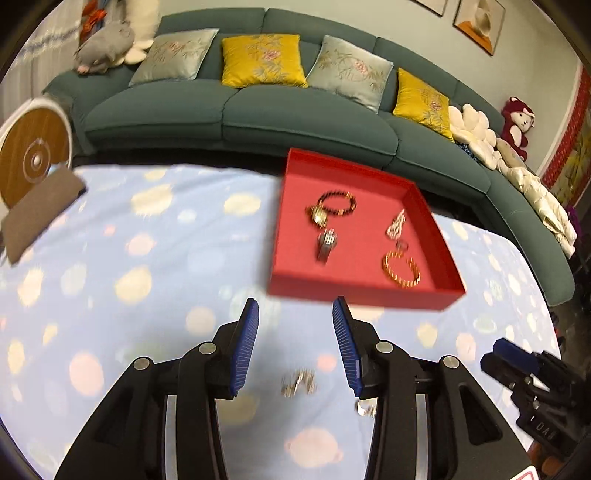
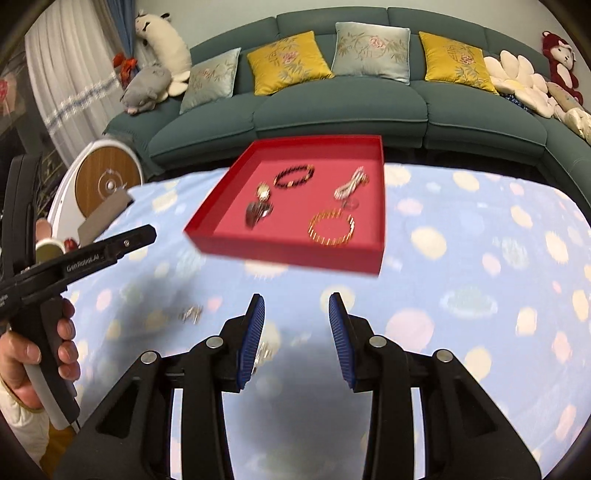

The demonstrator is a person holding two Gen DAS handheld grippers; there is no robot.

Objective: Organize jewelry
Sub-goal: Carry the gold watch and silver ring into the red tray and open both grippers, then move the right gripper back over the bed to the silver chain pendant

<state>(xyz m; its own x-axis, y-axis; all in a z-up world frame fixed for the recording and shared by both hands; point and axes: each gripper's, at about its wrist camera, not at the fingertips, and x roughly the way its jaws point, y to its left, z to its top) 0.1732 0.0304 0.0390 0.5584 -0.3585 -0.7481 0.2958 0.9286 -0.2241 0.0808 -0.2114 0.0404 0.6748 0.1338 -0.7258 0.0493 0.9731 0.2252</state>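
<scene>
Both grippers, left [image 1: 295, 314] and right [image 2: 296, 306], hung wide open and empty over the bench. Red tray [image 2: 288, 254] at 12 o'clock held four or five pieces; blurred loose piece [image 1: 298, 384] lay between my left gripper's fingers. I judged the collecting step part done; next, lower and close on it.

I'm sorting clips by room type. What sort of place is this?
Most likely a home living room: a long teal sofa with embroidered cushions, plush toys at its ends, and framed pictures on the wall. The red jewelry tray sits on a table under a dotted blue cloth.
</scene>
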